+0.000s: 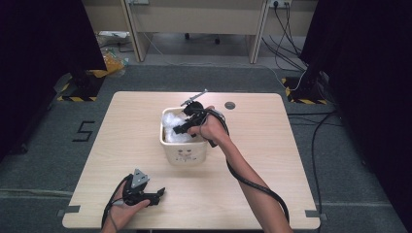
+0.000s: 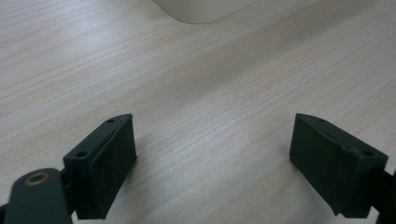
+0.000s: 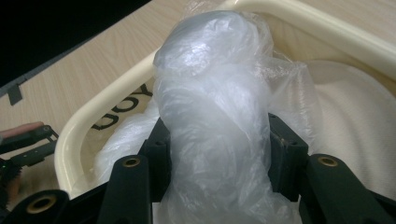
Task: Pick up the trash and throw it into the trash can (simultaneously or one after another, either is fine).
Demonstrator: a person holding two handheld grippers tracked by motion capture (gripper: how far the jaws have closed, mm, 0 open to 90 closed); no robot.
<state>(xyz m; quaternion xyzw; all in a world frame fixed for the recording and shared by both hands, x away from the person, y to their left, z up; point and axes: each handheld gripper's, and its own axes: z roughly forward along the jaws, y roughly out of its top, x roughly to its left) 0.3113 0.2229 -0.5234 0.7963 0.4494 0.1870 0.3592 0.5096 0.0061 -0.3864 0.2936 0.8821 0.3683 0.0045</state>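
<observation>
A cream bin [image 1: 184, 151] stands at the middle of the table, with crumpled clear plastic [image 1: 173, 127] in it. My right gripper [image 1: 180, 129] reaches into the bin from the right. In the right gripper view its jaws press on a thick wad of the clear plastic bag [image 3: 217, 107] over the bin's rim [image 3: 84, 122]. My left gripper [image 1: 159, 193] rests near the table's front edge, held in a hand. Its jaws stand wide apart over bare wood, with nothing between the left gripper's [image 2: 212, 163] pads, and the bin's corner [image 2: 201, 10] lies ahead.
A small dark round cap [image 1: 230, 105] sits in the tabletop behind the bin. Black curtains hang at both sides, and cables run over the floor at the right. The wooden table [image 1: 272, 145] has bare room left and right of the bin.
</observation>
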